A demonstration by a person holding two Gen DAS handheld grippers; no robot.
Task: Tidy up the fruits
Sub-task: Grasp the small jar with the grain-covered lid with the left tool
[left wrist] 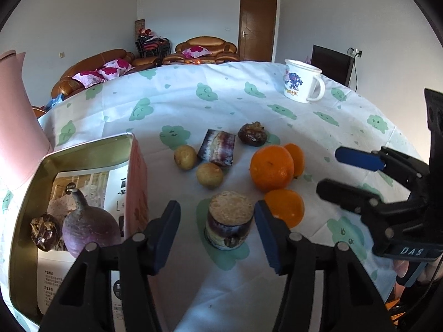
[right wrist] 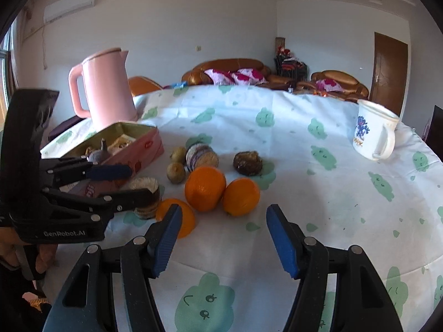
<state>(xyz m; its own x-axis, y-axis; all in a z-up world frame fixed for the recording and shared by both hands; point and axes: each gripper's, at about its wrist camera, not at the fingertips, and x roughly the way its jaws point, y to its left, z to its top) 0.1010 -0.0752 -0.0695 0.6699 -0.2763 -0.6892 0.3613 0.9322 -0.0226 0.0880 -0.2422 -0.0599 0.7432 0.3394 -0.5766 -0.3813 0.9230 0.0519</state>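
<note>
Left wrist view puts the left gripper point(left wrist: 217, 233) low over the tablecloth point(left wrist: 177, 102), its two fingers spread to either side of a short upright sugarcane stub point(left wrist: 229, 222). A gap shows at each pad, so nothing is pinched yet. From the stub, the open tin box point(left wrist: 27, 193) lies at nine o'clock, already holding a purple turnip-like root point(left wrist: 90, 231) and a dark wrinkled fruit point(left wrist: 44, 233). Three oranges point(left wrist: 272, 167) cluster from one to three o'clock, the nearest just beside the right-hand pad. Two small brown fruits point(left wrist: 209, 174) and a second cane piece point(left wrist: 217, 150) sit at eleven to twelve o'clock.

The stub looks stiff and fibrous, fairly dense for its bulk, with a smooth waxy rind that could slip. I judge the safest hold to be across the round sides at mid-height, pads square to the rind, keeping clear of the neighbouring orange.

Right wrist view shows the right gripper point(right wrist: 224, 238) hovering with fingers apart and empty over bare cloth, the oranges at eleven o'clock ahead of it.
</note>
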